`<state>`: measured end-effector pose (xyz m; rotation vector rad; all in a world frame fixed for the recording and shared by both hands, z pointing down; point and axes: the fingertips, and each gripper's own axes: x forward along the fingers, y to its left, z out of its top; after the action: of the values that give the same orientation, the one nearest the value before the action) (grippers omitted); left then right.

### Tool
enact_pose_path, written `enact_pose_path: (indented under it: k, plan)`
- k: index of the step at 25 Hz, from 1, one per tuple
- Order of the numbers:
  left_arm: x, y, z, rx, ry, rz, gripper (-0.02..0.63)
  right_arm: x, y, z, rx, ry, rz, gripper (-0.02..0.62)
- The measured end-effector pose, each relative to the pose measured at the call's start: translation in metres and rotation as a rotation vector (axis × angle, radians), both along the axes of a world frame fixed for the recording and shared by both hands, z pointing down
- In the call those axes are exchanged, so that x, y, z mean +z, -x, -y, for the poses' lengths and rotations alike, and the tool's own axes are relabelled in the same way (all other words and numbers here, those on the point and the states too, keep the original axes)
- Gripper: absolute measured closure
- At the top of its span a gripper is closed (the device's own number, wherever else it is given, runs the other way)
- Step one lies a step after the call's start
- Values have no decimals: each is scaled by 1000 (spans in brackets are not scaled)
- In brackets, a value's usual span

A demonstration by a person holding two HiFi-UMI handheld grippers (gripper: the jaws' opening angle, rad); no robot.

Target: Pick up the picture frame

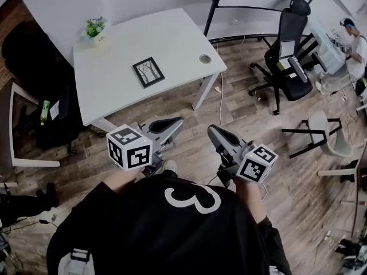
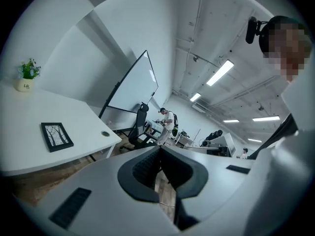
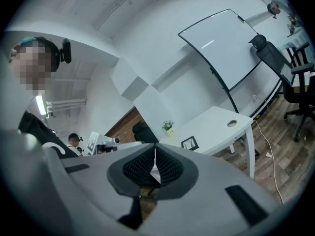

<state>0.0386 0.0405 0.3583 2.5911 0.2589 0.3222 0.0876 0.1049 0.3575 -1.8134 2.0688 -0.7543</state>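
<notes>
A small black picture frame with a tree drawing lies flat on the white table. It also shows in the left gripper view, where the frame sits at the left, and in the right gripper view, where the frame is small and far. Both grippers hang well short of the table, over the wooden floor. My left gripper is shut with nothing in it. My right gripper is shut and empty too. Each points toward the table's near edge.
A small potted plant stands at the table's far left corner, and a round cable port sits near its right edge. A black office chair and a whiteboard stand lie to the right. A dark chair stands left of the table.
</notes>
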Motion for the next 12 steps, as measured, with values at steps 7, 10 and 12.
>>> enact_pose_path:
  k: [7,10,12]
  plan:
    - [2,-6,90,-119,10,-6,591,-5,-15,93,-116,17,-29,571]
    - [3,-2,117,-169,15,-6,591,-5,-14,119,-159,11,-32,571]
    - [7,2,129,-197,18,2,591,-1,-10,131,-186,12,-27,571]
